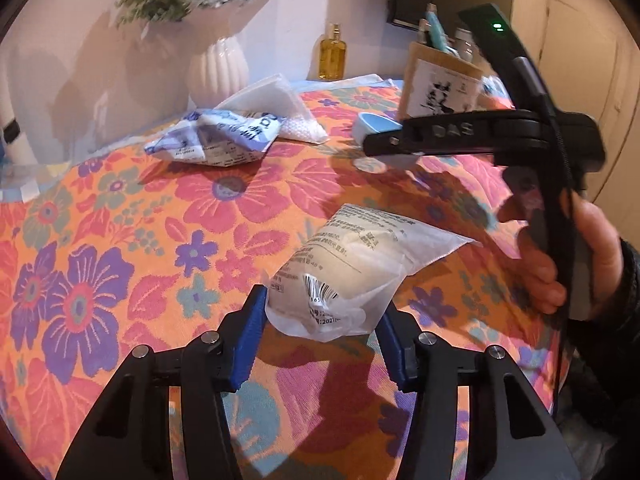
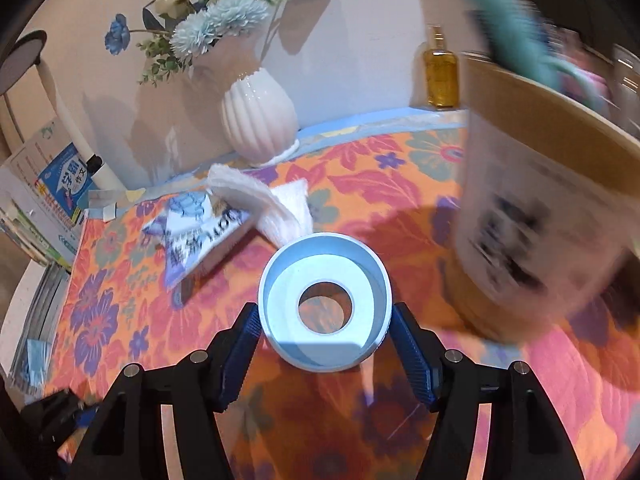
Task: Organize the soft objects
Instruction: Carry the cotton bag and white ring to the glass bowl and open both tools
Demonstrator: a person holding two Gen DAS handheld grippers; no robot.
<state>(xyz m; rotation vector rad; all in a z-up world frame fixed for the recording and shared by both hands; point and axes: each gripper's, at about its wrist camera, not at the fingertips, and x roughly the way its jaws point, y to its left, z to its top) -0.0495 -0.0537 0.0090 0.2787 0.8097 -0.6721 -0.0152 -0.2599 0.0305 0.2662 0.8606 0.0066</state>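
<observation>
Soft packets lie scattered over the flowered tablecloth [image 1: 120,240], and I have my left gripper [image 1: 322,332] around the nearest one, a clear plastic pouch [image 1: 344,276] with printed text, a barcode label and something pale inside. Its lower end sits between my blue pads [image 1: 250,340], which touch its sides; its sealed flap points away to the right, and the pouch rests on the cloth.

Farther back, near the wall, a crumpled blue-and-white printed packet [image 1: 212,140] lies against a white gauzy packet [image 1: 276,108], the two touching. A white ribbed vase [image 2: 258,120] with pale blue and cream flowers stands behind them, and an amber glass bottle [image 2: 440,76] stands by the wall to its right.

My right gripper [image 2: 326,330] pinches a light blue ring-shaped holder [image 2: 324,304], its pads pressed on the outer wall on both sides; the cloth shows through the round hole in its middle. In the left wrist view my right hand [image 1: 560,256] grips the black handle, with the blue holder [image 1: 374,126] at the fingertips, up off the cloth. Just to the right of that, a brown box with a white label [image 2: 540,208] stands on the table, blurred in the right wrist view, holding teal items I cannot make out.
</observation>
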